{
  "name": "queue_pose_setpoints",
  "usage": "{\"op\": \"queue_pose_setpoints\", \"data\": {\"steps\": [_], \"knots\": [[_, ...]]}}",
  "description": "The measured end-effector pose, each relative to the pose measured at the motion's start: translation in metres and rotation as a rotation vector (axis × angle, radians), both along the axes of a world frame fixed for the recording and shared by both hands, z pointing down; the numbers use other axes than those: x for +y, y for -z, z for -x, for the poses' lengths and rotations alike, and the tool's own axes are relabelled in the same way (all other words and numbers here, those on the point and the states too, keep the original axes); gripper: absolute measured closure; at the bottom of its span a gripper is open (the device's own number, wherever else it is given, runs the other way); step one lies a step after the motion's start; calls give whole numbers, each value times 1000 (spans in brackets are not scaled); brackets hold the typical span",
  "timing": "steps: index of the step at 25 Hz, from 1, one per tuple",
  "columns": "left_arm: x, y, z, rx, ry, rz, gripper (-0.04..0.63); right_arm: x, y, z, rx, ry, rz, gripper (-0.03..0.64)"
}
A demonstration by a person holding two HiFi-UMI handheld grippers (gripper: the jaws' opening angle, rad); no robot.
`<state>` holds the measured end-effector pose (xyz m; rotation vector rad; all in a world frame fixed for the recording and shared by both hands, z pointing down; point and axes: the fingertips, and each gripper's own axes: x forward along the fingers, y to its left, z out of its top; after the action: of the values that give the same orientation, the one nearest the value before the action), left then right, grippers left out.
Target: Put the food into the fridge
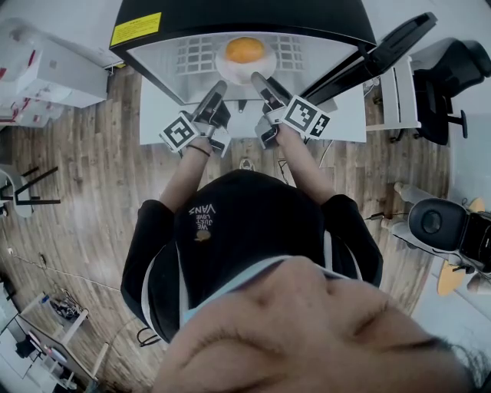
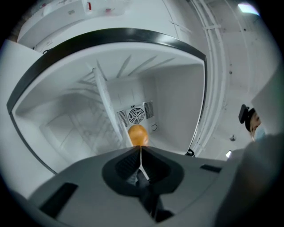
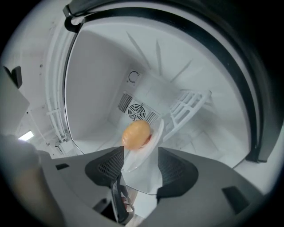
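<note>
Reaching into white fridge [image 1: 165, 65], wood floor [image 1: 92, 176], left fingers [image 2: 126, 164] grasping plate [image 3: 142, 162], right fingers [image 3: 175, 166] released

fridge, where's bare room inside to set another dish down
Bare room lies left of the plate, toward the left wall, and right of it, toward the right wall. The front middle is crowded: left tool and right tool stand at the plate's near rim.

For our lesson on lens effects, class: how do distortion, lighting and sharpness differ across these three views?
Head view: strong fisheye, the fridge and floor planks bow outward. Left gripper view: black vignette in the corners, even white light inside, the orange food sharp. Right gripper view: same vignette; the white plate nearly blends into the white interior.
</note>
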<state>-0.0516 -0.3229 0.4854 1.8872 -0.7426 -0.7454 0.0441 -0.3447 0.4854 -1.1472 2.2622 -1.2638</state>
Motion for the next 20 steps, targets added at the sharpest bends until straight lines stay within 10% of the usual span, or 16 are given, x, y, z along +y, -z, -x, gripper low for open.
{"op": "queue_pose_setpoints", "data": {"steps": [12,20], "knots": [[7,-4,-6,-127,-11,-45,577,17,-5,-15,204,-13,-78,390],[8,-3,-6,-255,-3,-107,577,23,5,-17,368,-19,-200,569]]}}
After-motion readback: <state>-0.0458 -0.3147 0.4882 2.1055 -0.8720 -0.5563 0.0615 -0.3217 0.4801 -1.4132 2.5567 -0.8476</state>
